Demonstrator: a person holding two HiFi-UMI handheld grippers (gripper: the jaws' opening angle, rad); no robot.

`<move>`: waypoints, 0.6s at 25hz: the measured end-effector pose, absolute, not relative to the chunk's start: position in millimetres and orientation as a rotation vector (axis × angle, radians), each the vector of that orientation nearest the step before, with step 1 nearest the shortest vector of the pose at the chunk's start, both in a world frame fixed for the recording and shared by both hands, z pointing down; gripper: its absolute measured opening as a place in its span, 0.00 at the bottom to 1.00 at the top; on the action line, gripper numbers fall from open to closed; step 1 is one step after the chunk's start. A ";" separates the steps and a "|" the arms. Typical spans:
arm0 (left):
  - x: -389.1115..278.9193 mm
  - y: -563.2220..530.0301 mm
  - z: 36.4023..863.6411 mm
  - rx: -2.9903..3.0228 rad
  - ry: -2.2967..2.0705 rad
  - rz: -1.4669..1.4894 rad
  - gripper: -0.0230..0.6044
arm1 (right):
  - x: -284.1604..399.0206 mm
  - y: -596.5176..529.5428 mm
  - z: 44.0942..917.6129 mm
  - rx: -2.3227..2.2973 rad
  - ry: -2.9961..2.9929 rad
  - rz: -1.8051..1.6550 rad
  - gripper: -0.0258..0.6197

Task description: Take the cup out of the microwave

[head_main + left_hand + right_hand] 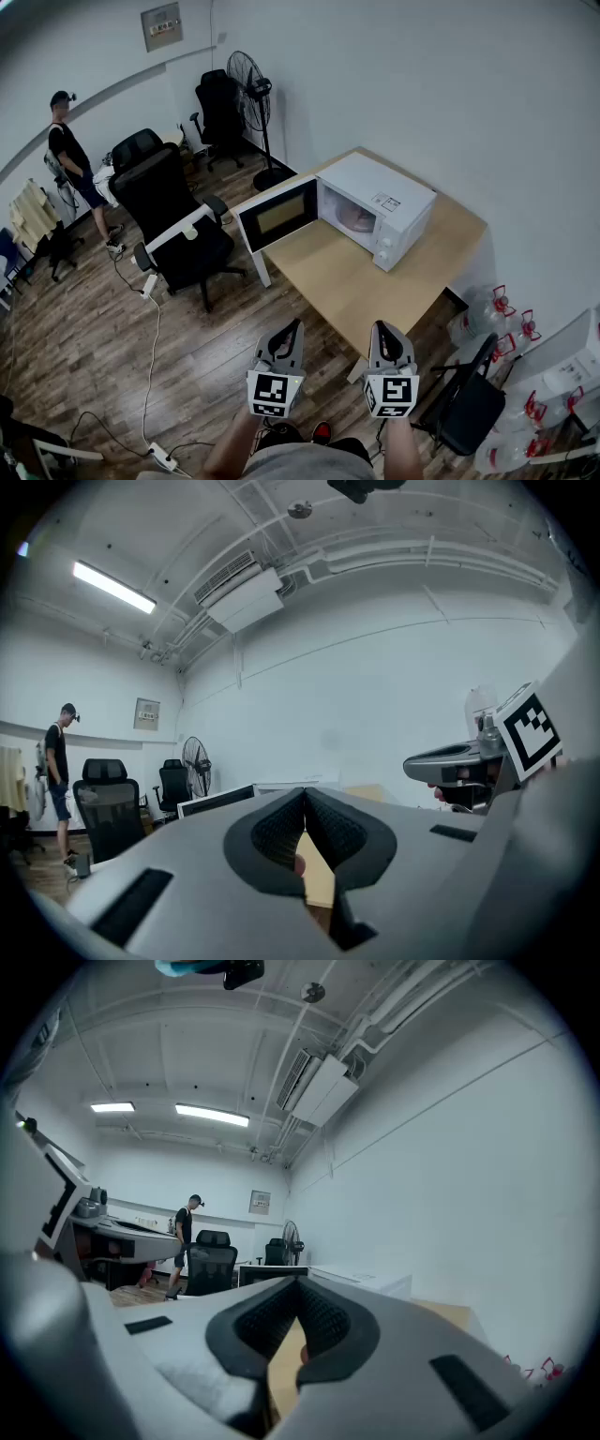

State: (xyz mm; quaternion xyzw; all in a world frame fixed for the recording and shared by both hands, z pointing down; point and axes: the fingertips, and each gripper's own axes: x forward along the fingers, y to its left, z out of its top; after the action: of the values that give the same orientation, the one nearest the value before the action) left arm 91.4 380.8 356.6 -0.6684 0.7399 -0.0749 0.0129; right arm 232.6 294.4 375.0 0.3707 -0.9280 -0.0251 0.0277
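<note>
Inside microwave [398,208]: cup [355,218] | well apart from left claw [289,330], right claw [383,329]

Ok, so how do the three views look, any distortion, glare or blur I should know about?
Head view: fisheye curves the walls, corners go dark, light is even; the open microwave is sharp, its cavity shaded. Left gripper view: round black vignette, strong bending, the ceiling strip light blown out. Right gripper view: same vignette, two ceiling lights glare mildly; no motion blur shows.
</note>
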 end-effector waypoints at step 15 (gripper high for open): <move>87.2 354.4 356.3 -2.061 2.319 -0.239 0.07 | 229.0 266.2 376.6 1.126 -2.887 -0.064 0.07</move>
State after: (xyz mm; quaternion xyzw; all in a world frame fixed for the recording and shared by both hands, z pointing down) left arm 87.2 354.4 356.3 -0.6622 0.7452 -0.0768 0.0149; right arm 229.0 266.2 376.6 0.3631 -0.9313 -0.0206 0.0210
